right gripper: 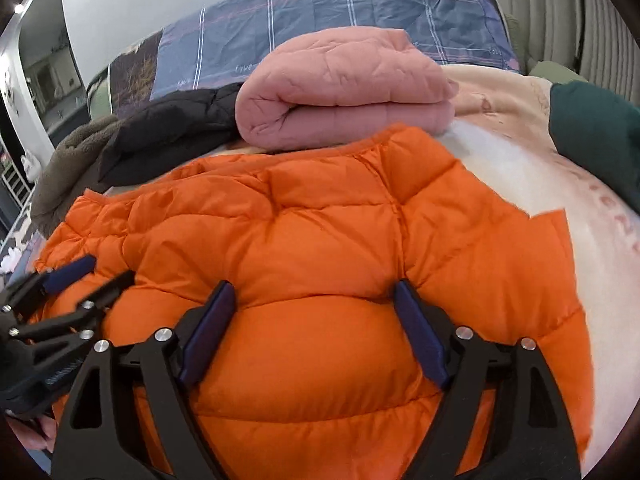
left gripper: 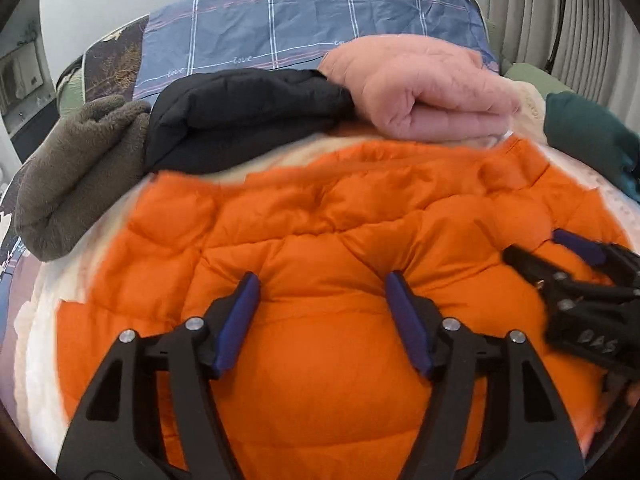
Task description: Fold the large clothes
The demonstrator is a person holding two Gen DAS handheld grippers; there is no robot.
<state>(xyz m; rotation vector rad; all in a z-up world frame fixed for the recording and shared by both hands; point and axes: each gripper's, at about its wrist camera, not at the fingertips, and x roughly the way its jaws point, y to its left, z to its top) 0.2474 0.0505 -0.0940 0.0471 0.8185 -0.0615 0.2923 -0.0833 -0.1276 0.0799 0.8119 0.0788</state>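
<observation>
1. Left gripper [left gripper: 322, 286] sits low over the orange puffer jacket [left gripper: 320, 240], pointing toward the far side of the bed; jaws spread wide, blue pads [left gripper: 240, 316] pressing into the padding with a bulge of fabric between them, nothing pinched.
2. Right gripper [right gripper: 312, 294] in the same pose just beside it, also spread wide, pads [right gripper: 420, 336] dug into a puffy panel, not clamped on anything.
3. Each gripper shows in the other's view: right one at the right edge [left gripper: 560, 256], left one at the left edge [right gripper: 92, 276], close together, both over the jacket's near part.
4. Jacket lies flat on a cream blanket [right gripper: 520, 168], spread out; its far hem [left gripper: 360, 160] runs near the folded pile, its right edge [right gripper: 560, 240] ends with bare blanket beyond.
5. Open room: cream blanket to the right of the jacket; left side tighter.
6. Behind the jacket: folded pink quilted coat [right gripper: 344, 88], touching the far hem; black jacket [left gripper: 240, 112] beside it, grey-brown fleece [left gripper: 76, 176] further left.
7. Dark green garment [right gripper: 592, 132] at the right edge.
8. Blue plaid sheet [left gripper: 312, 24] at the back.
</observation>
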